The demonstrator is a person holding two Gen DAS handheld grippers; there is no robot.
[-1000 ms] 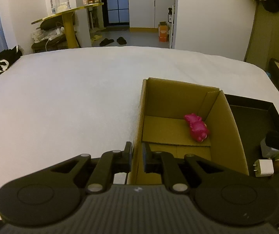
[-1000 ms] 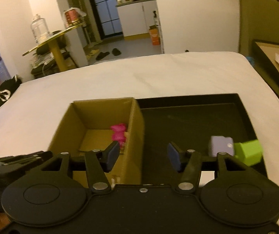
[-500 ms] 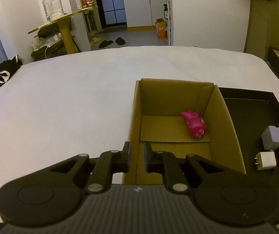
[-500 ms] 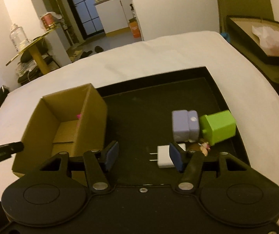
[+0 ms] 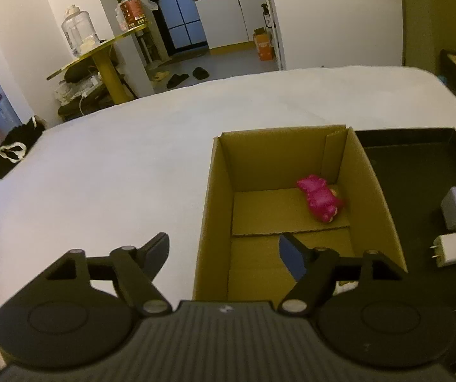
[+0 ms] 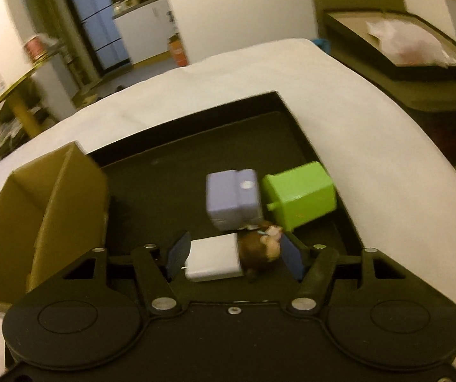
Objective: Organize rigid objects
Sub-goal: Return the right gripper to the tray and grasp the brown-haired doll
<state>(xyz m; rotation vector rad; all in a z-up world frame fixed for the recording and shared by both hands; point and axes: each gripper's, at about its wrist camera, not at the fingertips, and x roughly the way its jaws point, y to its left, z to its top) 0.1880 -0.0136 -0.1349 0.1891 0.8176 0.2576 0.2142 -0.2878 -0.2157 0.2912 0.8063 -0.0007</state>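
Note:
An open cardboard box (image 5: 371, 191) stands on the white surface with a pink toy (image 5: 320, 198) lying inside. My left gripper (image 5: 224, 250) is open and empty, its jaws straddling the box's near left wall. To the right lies a black tray (image 6: 170, 159) holding a lavender block (image 6: 232, 199), a green cube (image 6: 301, 195), a white charger plug (image 6: 213, 258) and a small brown figure (image 6: 259, 250). My right gripper (image 6: 232, 256) is open low over the tray, with the plug and the brown figure between its jaws. The box (image 6: 46, 210) shows at left in the right wrist view.
The white surface (image 5: 116, 175) extends left and behind the box. A black bag (image 5: 14, 156) lies at its far left edge. A yellow side table (image 5: 100, 54) with jars stands beyond. A dark tray with a white bag (image 6: 403, 51) sits off to the right.
My left gripper has opened and let go of the box wall. My right gripper has moved forward and down over the tray until the plug and brown figure lie between its jaws.

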